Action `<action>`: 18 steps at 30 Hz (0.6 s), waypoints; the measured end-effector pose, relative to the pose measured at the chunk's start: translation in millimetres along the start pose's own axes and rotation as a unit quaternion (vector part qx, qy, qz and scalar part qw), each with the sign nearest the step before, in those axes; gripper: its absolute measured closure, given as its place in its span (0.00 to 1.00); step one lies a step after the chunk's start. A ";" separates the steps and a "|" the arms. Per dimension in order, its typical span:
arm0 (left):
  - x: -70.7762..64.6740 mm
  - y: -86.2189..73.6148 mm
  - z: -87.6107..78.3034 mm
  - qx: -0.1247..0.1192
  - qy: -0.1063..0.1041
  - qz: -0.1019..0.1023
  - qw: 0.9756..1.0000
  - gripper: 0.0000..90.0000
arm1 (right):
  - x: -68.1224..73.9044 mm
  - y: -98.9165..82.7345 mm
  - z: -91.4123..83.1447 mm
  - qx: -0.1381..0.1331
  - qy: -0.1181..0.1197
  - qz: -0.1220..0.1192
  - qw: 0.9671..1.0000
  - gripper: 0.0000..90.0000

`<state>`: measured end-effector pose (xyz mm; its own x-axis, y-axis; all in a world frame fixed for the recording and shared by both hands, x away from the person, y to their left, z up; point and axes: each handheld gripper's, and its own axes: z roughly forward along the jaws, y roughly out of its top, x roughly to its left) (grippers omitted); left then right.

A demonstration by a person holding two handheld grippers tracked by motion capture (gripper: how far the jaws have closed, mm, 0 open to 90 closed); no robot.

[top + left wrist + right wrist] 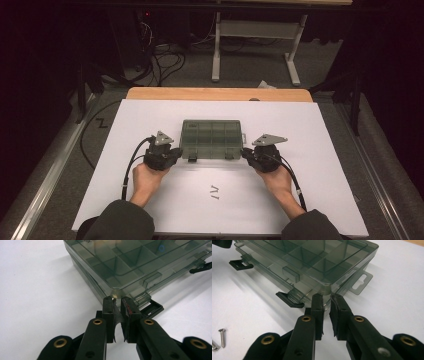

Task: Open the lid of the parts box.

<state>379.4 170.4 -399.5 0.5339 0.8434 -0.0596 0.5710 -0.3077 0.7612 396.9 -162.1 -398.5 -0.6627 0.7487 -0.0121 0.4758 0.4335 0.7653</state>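
A smoky clear compartment box (212,137) lies with its lid down on the white sheet (300,200). My left gripper (178,152) is at its near left corner, and in the left gripper view the jaws (117,300) stand almost together, pinching the lid's rounded corner (116,293). My right gripper (245,153) is at the near right corner; its jaws (326,298) leave a narrow gap that holds the box corner (325,291). Both black latches (289,300) (239,265) hang flipped out from the front wall.
Two small screws (222,336) lie on the sheet near the person, seen as dark marks (215,192) in the high view. A hang tab (360,281) juts from the box's right end. The wooden table edge (220,94) runs behind, with a desk frame (216,50) beyond.
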 end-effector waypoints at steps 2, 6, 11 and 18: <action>0.1 0.2 -0.9 -0.005 0.000 0.002 1.000 0.91 | -0.8 0.6 -0.8 -0.006 -0.002 -0.005 1.000 0.92; 0.3 1.5 -2.4 -0.013 0.004 0.006 1.000 0.90 | -1.0 2.3 -3.5 -0.013 -0.004 -0.004 1.000 0.92; 0.0 2.6 -0.9 -0.018 0.008 0.008 1.000 0.88 | -1.2 4.4 -5.6 -0.017 -0.007 -0.008 1.000 0.91; -0.9 5.0 -0.5 -0.026 0.011 0.014 1.000 0.82 | -2.2 7.1 -6.2 -0.019 -0.014 -0.006 1.000 0.88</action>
<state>381.4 168.2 -395.4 0.5352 0.8444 -0.0243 0.5228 -0.3085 0.7947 398.2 -163.8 -389.1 -0.6508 0.7582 -0.0392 0.4458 0.4235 0.7886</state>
